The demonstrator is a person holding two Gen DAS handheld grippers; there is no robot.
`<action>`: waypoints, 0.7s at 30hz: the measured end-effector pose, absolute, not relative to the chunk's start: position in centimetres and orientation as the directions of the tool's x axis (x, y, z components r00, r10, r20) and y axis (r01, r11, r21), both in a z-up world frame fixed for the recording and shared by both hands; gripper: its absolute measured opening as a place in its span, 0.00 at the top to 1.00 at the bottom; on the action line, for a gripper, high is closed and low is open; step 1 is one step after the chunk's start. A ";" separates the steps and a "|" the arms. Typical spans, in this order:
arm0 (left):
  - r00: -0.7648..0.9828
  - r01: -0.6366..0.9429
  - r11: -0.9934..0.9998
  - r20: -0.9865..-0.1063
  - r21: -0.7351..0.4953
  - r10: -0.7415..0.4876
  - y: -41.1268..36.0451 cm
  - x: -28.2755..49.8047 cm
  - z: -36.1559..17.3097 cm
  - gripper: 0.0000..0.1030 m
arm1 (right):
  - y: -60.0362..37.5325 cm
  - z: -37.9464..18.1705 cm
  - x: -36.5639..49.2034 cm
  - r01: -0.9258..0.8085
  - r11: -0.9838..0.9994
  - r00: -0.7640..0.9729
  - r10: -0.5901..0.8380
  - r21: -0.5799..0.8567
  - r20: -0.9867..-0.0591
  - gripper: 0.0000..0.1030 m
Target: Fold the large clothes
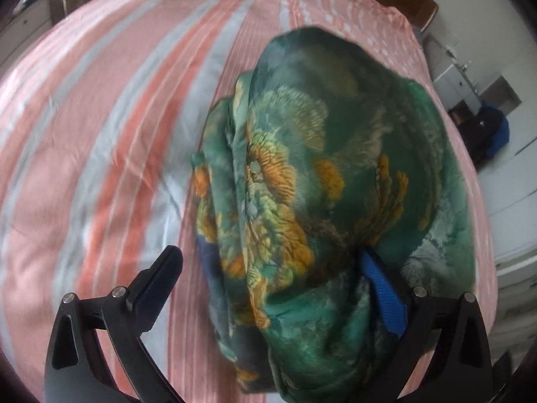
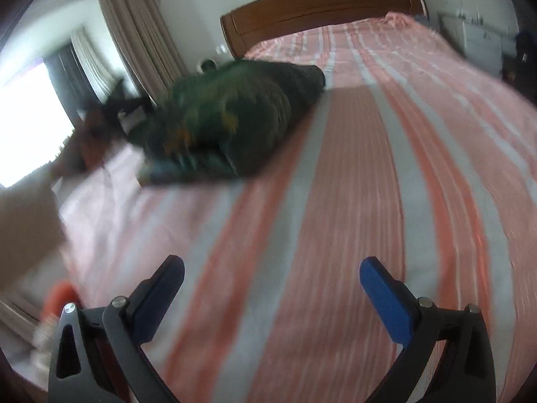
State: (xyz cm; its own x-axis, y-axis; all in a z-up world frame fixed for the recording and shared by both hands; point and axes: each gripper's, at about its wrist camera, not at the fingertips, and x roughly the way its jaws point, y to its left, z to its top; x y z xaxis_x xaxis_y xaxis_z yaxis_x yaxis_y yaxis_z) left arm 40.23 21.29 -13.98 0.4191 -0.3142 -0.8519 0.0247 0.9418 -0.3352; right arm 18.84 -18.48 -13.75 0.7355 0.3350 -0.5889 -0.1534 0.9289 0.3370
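Left wrist view: the green garment (image 1: pixel 322 208), printed with yellow-orange flowers, lay bunched in a rounded heap on the striped sheet (image 1: pixel 100 141) of the bed. The heap filled the right half of the frame and reached toward the bed's far right edge. Folds ran lengthwise down its left side.

The left gripper (image 1: pixel 272 268) stood wide open. Its left finger (image 1: pixel 157 285) was clear of the cloth, over bare sheet. Its right finger, with the blue pad (image 1: pixel 386 299), was partly buried under a fold of the garment. Cloth sat between the fingers, but the jaws were not closed on it; whether the pad pressed the cloth or only sat under it could not be told.

Right wrist view: much motion blur. The right gripper (image 2: pixel 272 278) was also spread wide, nothing between its fingers, over bare pink, white and grey stripes. The garment (image 2: pixel 235 117) showed as a dark green mound well ahead and to the left, near the bed's left edge. The left gripper appeared only as a dark smear at the mound's left end, too blurred to read.

A wooden headboard (image 2: pixel 319 6) stood at the far end of the bed. Curtains (image 2: pixel 141 33) hung left of it, beside a bright window (image 2: pixel 30 117). A blurred sleeve or arm (image 2: pixel 23 221) crossed the left edge of the frame.
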 end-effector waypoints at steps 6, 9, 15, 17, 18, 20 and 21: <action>0.451 0.075 0.959 -0.848 -0.274 -0.278 20.4 39.3 -16.0 0.00 | -22.4 -11.9 31.2 -0.124 0.727 0.676 0.560 0.675 -0.479 0.00; 0.436 0.078 0.959 -0.856 -0.274 -0.280 19.8 39.8 -16.2 0.00 | -20.9 -13.1 38.6 -0.109 0.651 0.625 0.632 0.751 -0.457 0.00; 0.346 0.028 0.899 -0.840 -0.437 -0.419 20.7 41.2 -17.9 0.00 | -15.1 -15.3 47.2 -0.082 0.693 0.473 0.659 0.716 -0.584 0.02; 0.352 0.017 0.905 -0.845 -0.425 -0.403 20.2 40.8 -17.6 0.04 | -12.1 -13.0 47.2 -0.179 0.852 0.491 0.511 0.492 -0.706 0.09; 0.376 0.033 0.913 -0.842 -0.406 -0.387 19.5 40.1 -16.9 0.23 | -10.5 -12.0 46.8 -0.219 0.897 0.509 0.441 0.384 -0.739 0.15; 0.425 0.039 0.934 -0.840 -0.356 -0.338 18.0 38.9 -15.2 0.38 | -7.1 -10.5 45.3 -0.291 0.943 0.569 0.306 0.162 -0.763 0.23; 0.451 0.057 0.951 -0.842 -0.304 -0.297 16.7 38.3 -14.2 0.44 | -5.9 -10.1 44.6 -0.314 0.945 0.596 0.266 0.085 -0.758 0.27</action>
State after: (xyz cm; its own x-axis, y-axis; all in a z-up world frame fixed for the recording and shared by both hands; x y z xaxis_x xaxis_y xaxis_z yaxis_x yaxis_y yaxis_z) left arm 38.32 16.68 -14.16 0.4510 -0.2966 -0.8418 0.0573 0.9509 -0.3043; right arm 44.62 -5.93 -10.06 0.5956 0.2660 -0.7580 -0.3144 0.9455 0.0848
